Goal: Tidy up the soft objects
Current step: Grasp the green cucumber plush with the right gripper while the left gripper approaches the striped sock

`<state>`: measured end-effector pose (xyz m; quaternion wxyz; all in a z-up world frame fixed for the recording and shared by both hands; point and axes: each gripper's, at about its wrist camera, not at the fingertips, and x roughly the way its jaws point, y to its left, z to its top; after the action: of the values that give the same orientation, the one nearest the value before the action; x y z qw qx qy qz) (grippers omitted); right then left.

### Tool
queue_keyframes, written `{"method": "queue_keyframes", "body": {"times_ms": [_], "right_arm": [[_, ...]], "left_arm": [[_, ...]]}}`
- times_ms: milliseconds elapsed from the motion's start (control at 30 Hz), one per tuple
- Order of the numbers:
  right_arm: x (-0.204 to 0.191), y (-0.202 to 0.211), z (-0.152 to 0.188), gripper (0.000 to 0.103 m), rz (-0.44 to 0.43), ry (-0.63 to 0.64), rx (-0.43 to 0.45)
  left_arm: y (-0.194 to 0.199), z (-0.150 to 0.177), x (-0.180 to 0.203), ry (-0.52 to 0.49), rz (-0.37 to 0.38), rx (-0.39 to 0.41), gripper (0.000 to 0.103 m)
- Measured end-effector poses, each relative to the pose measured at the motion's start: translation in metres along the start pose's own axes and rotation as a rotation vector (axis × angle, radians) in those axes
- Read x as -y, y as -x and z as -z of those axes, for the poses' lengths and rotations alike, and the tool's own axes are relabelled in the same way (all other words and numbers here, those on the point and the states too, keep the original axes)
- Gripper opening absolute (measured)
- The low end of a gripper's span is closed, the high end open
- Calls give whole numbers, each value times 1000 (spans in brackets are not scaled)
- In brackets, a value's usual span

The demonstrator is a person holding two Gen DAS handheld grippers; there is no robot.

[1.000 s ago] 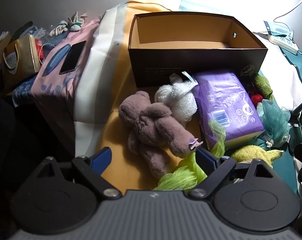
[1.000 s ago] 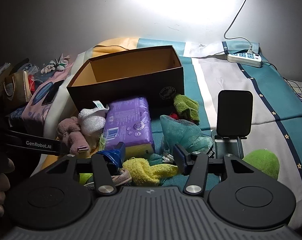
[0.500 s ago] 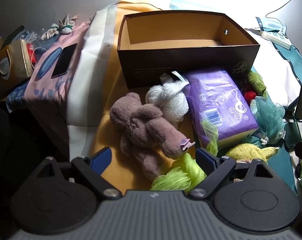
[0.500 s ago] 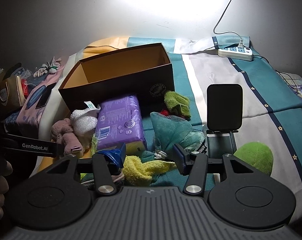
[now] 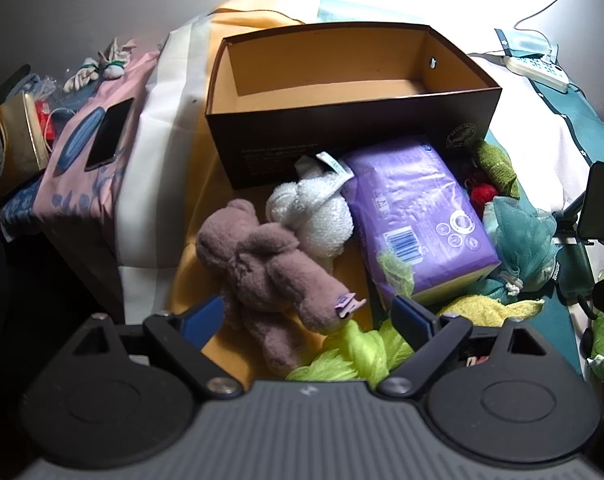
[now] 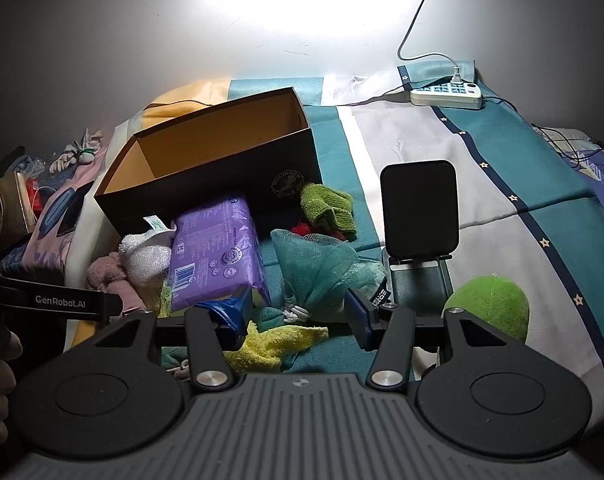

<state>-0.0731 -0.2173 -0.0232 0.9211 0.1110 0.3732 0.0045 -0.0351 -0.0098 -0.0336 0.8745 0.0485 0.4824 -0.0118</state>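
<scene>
An open, empty brown box (image 5: pixel 354 120) (image 6: pixel 206 168) stands on the bed. In front of it lie a brown plush toy (image 5: pixel 270 276), a white fluffy toy (image 5: pixel 310 216), a purple soft pack (image 5: pixel 418 220) (image 6: pixel 218 252), a teal mesh pouf (image 6: pixel 322 268), a green cloth (image 6: pixel 326 208), a yellow cloth (image 6: pixel 270 344) and a lime mesh pouf (image 5: pixel 354 352). My left gripper (image 5: pixel 308 318) is open, its fingers on either side of the brown plush. My right gripper (image 6: pixel 298 312) is open above the yellow cloth and teal pouf.
A black phone stand (image 6: pixel 420 216) and a green plush (image 6: pixel 490 304) sit to the right. A power strip (image 6: pixel 446 94) lies at the back. A phone (image 5: pixel 110 132) on pink fabric and a gold bag (image 5: pixel 10 144) are at the left bed edge.
The left gripper has moved forward and left, so the brown plush now sits between its fingers. The right gripper has drawn back and shifted slightly right. Both stay open.
</scene>
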Motion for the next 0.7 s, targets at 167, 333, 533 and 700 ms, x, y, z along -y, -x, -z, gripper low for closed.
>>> {"method": "queue_keyframes", "body": {"times_ms": [167, 333, 533, 700], "right_arm": [[7, -1, -2, 35, 1, -17, 1], [14, -2, -5, 35, 4, -30, 5], [26, -2, -9, 35, 11, -42, 7], [40, -3, -11, 35, 31, -68, 4]], "left_arm": [[-1, -4, 3, -4, 3, 0, 91], [-2, -7, 6, -9, -2, -1, 91], [-4, -11, 10, -18, -3, -5, 91], [-7, -15, 16, -24, 2, -11, 91]]}}
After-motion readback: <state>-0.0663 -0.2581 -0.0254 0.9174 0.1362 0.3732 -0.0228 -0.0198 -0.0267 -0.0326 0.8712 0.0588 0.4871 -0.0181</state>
